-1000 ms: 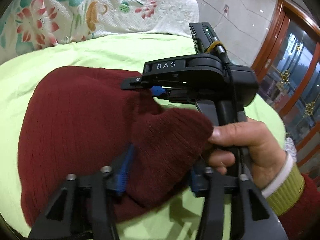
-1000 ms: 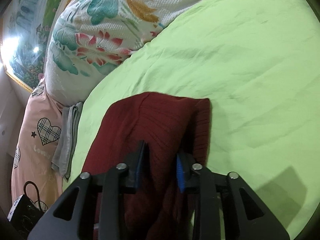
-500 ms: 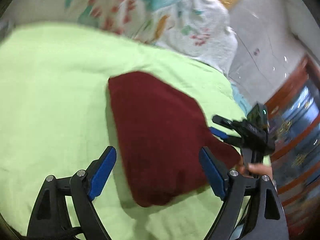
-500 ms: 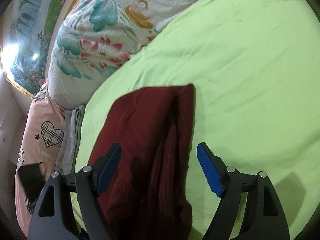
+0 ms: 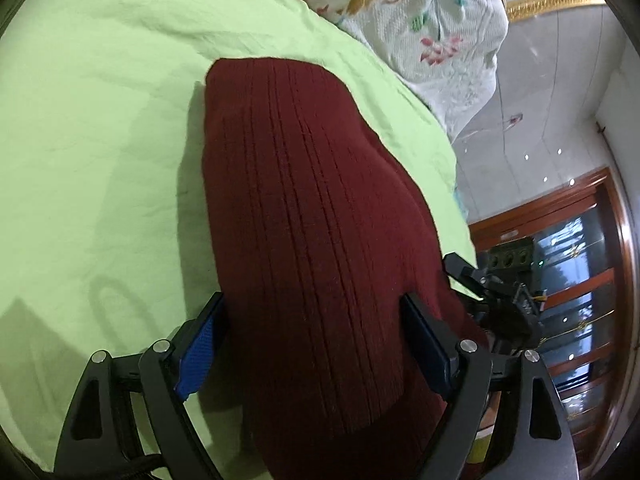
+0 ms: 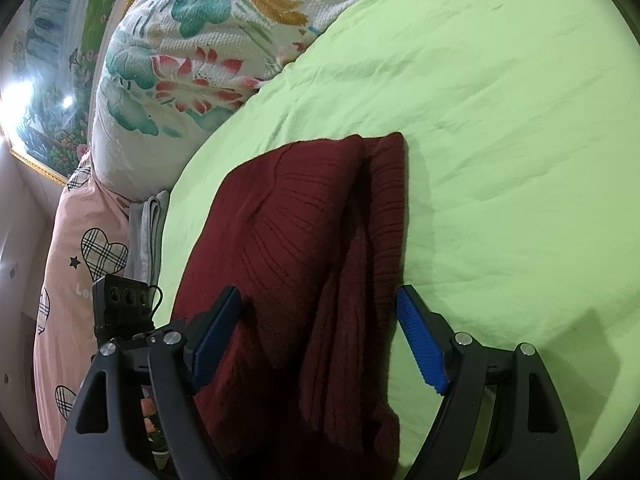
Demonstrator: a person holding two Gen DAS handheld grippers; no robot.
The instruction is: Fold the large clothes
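Dark red ribbed knit sweater (image 5: 304, 216) lies folded on the light green bedsheet (image 5: 100, 128), near the bed's edge and just short of the floral white quilt (image 6: 192, 40) piled at the head. The left gripper (image 5: 316, 340) has just been opening; its blue pads now straddle the folded bundle, clear of it. The right gripper (image 6: 316, 336) has likewise released, jaws spread over the sweater's layered edge.
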